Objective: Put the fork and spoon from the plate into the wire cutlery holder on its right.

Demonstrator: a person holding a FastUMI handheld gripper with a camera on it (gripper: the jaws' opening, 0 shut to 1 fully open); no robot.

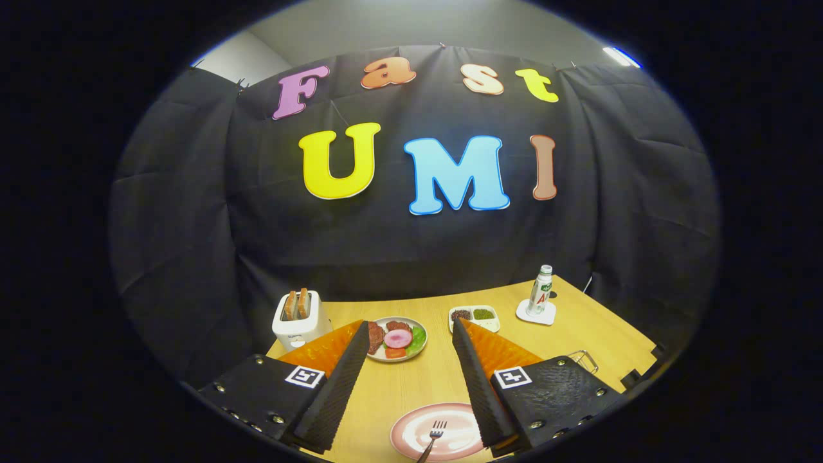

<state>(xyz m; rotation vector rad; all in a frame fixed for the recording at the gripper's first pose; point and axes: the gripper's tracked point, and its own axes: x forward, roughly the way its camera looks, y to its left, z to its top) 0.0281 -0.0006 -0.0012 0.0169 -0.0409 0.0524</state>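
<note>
Fingers spread wide above the table (398, 392), holding nothing.
We see the gripper (411, 334) open; a fork (432, 438) lies on the pink plate (411, 429) between the fingers. The wire cutlery holder (584, 357) peeks out beyond the right finger. We cannot make out the spoon.

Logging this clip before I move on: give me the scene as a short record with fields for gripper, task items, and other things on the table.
gripper: gripper open, fingers wide apart, nothing between them, held above the table
pink plate: between the fingers, near their base
fork: lying on the pink plate
spoon: cannot tell; not made out on the plate
wire cutlery holder: partly hidden behind the right finger
beyond the fingers: toaster with bread, plate of food, divided dish, bottle on a coaster
table: wooden
</note>
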